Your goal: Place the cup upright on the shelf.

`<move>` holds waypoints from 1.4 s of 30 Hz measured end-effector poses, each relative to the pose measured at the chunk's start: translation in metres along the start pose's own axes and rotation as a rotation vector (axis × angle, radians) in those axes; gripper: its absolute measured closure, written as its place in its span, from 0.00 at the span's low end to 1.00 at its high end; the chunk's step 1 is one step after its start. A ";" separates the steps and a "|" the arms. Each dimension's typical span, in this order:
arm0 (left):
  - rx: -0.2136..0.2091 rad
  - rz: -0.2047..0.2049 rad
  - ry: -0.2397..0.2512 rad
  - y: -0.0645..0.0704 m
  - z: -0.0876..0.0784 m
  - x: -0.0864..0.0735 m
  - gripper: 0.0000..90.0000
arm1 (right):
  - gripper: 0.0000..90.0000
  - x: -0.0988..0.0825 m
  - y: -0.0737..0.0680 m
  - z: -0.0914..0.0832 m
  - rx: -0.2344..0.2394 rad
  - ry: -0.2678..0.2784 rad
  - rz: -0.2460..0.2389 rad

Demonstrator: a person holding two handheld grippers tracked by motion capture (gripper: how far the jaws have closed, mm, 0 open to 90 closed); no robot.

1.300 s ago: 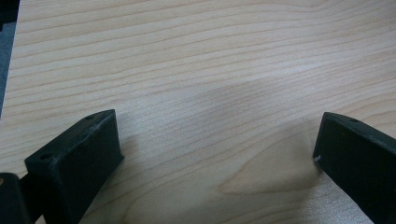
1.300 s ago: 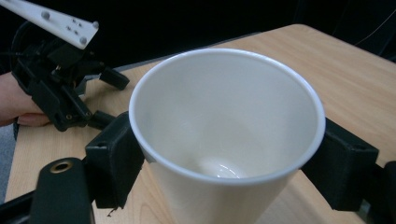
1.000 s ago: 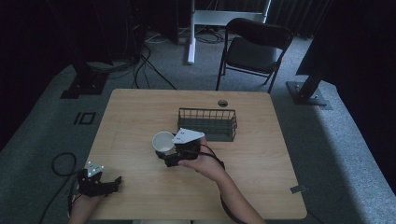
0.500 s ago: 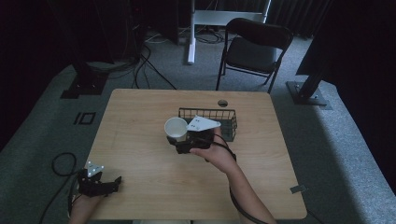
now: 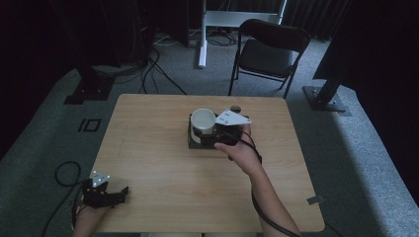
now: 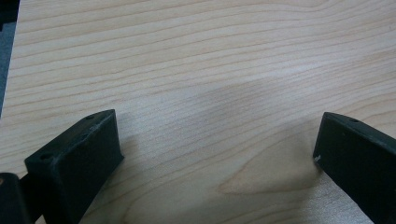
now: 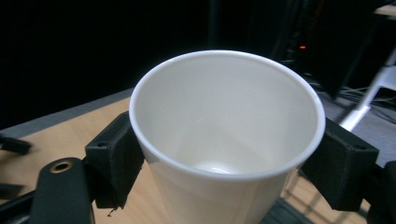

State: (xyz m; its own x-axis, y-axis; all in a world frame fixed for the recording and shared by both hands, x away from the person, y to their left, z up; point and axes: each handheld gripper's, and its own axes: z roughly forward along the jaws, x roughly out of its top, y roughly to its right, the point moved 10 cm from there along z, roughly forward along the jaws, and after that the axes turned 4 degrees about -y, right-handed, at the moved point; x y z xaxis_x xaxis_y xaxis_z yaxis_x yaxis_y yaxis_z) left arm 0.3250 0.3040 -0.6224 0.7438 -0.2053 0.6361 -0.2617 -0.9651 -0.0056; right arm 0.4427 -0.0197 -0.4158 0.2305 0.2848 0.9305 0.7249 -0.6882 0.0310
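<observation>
table (image 5: 163, 163) is mostly bare wood, so nothing crowds the work zone; folding chair (image 5: 269, 52) sits behind the far edge, out of play

wire basket (image 5: 195, 143) sits mid-table, slightly toward the far side, open top up, looks like the drop target

paper cup (image 5: 203, 120) held above the basket's left part, upright, mouth up, looks empty inside in the right gripper view (image 7: 224, 140). kept vertical probably so it lands on its base instead of tipping on the wires

right claw (image 5: 210, 134) is clamped on the cup, jaws pressing opposite sides of the wall just under the rim. side grip leaves the bottom free for setting down, and the stiff rim resists crushing

left claw (image 5: 116, 193) rests at the near left corner of the table, jaws spread wide with nothing between them, bare wood under them in the left gripper view (image 6: 215, 154). parked well apart from the basket, so it stays clear of the right arm's path

small dark round object (image 5: 236, 108) near the far edge, behind the grey plate, can't tell what it is
</observation>
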 end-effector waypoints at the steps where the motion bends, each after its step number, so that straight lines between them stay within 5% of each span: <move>1: 0.000 0.000 0.001 0.000 0.000 0.000 0.01 | 0.22 0.001 0.005 -0.001 -0.018 0.003 0.008; 8: 0.001 0.000 0.001 0.000 0.000 0.000 0.01 | 0.22 -0.001 0.035 -0.002 -0.125 -0.003 0.033; 21: 0.000 0.000 0.001 0.000 0.000 0.000 0.01 | 0.22 -0.014 0.088 0.000 -0.256 -0.044 0.082; 31: 0.000 0.000 0.000 0.000 0.000 0.000 0.01 | 0.22 -0.036 0.110 0.006 -0.301 -0.079 0.124; 42: 0.000 0.000 0.000 0.000 0.000 0.000 0.01 | 0.22 -0.065 0.119 0.017 -0.295 -0.132 0.188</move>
State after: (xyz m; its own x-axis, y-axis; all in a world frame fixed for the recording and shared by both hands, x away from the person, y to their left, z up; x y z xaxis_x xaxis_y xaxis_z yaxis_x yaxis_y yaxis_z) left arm 0.3249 0.3040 -0.6224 0.7439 -0.2054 0.6360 -0.2616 -0.9652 -0.0058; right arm 0.5252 -0.1091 -0.4784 0.4372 0.2053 0.8756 0.4483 -0.8937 -0.0142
